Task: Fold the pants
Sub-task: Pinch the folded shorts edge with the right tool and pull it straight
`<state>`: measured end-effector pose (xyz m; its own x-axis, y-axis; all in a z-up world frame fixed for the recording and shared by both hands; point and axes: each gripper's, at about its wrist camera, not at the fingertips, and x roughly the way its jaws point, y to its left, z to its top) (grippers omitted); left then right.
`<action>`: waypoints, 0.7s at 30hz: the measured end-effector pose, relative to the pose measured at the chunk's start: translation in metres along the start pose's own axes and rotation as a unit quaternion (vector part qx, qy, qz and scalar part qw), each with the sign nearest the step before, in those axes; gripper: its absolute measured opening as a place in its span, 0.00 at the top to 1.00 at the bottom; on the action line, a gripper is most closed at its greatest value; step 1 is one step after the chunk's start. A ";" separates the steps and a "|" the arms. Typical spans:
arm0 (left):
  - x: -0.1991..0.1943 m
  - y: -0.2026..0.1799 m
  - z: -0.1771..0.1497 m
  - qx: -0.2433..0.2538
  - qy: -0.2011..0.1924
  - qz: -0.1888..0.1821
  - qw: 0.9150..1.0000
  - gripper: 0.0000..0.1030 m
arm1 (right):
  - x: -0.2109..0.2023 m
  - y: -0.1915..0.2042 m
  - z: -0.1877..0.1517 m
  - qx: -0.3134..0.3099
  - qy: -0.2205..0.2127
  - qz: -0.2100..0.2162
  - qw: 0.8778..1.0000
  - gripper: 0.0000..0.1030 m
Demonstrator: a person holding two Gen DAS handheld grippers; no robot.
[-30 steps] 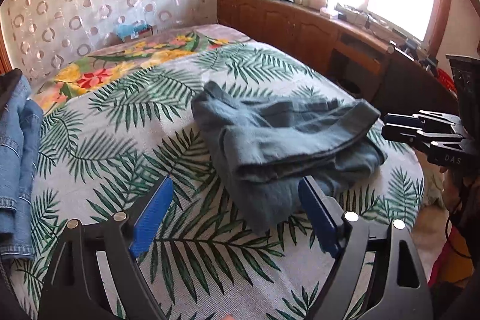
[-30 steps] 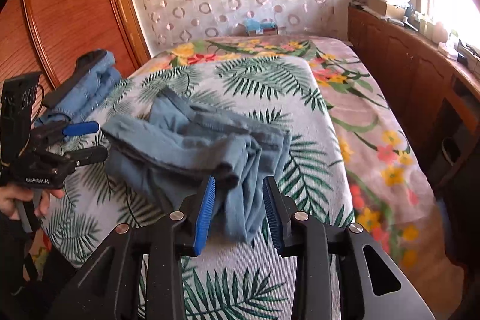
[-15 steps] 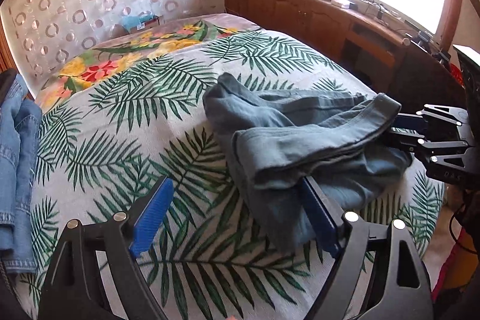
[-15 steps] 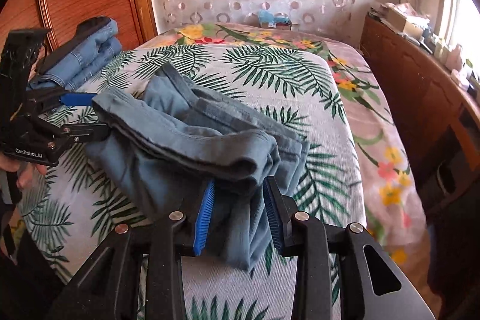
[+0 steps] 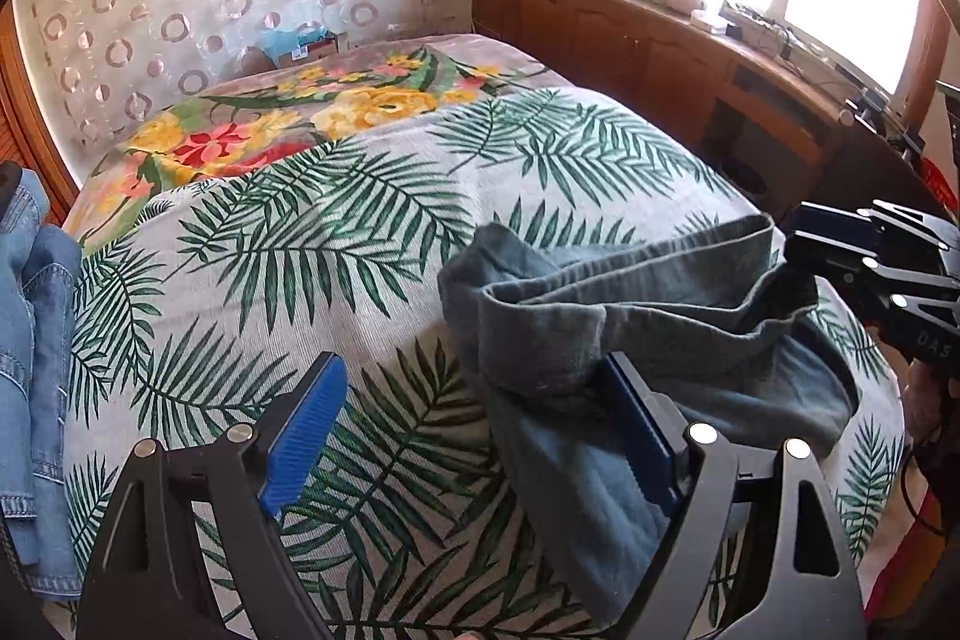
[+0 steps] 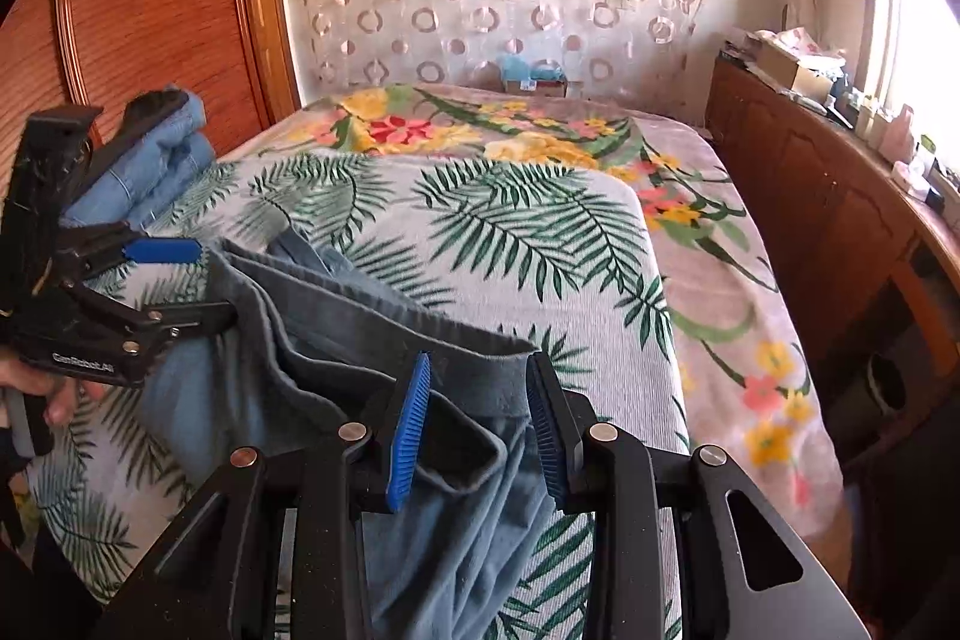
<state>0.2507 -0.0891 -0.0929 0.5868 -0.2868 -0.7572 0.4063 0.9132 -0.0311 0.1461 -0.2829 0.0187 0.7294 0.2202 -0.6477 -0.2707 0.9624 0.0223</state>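
Grey-blue pants (image 5: pixel 648 322) lie bunched in loose folds on the palm-leaf bed cover (image 5: pixel 360 232). My left gripper (image 5: pixel 471 430) stands wide open at their near left corner; its right finger sits under the draped edge and its left pad is bare. My right gripper (image 6: pixel 480 430) is part open at the other end, with the pants (image 6: pixel 372 340) hem lying loosely between its blue pads, not pinched. Each gripper shows in the other's view: the right gripper (image 5: pixel 801 244) at the far right, the left gripper (image 6: pixel 198 283) at the left, both against the cloth.
Folded denim jeans (image 6: pixel 150 160) are stacked at the bed's left side, next to a wooden wardrobe (image 6: pixel 150 10). Low wooden cabinets (image 5: pixel 630 40) with clutter on top run under the window on the right. A floral blanket (image 5: pixel 270 130) covers the bed's far end.
Both grippers have moved in on the pants from opposite ends. The cloth now lies between the right pads and over the left gripper's right finger. Jaw gaps look the same.
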 end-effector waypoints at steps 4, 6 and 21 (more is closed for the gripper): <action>-0.002 0.000 -0.003 -0.001 -0.001 0.000 1.000 0.17 | -0.013 -0.002 -0.007 0.018 -0.026 0.014 0.999 0.66; -0.003 0.001 -0.004 -0.003 -0.001 0.000 1.000 0.17 | -0.017 -0.005 -0.011 0.022 -0.027 0.015 0.999 0.66; -0.012 0.002 -0.004 -0.008 -0.011 -0.003 1.000 0.17 | -0.015 -0.012 -0.037 0.004 0.022 0.018 1.000 0.66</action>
<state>0.2413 -0.0827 -0.0866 0.6002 -0.2988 -0.7420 0.3985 0.9160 -0.0465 0.1150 -0.3037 0.0005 0.6901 0.2481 -0.6798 -0.2911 0.9552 0.0531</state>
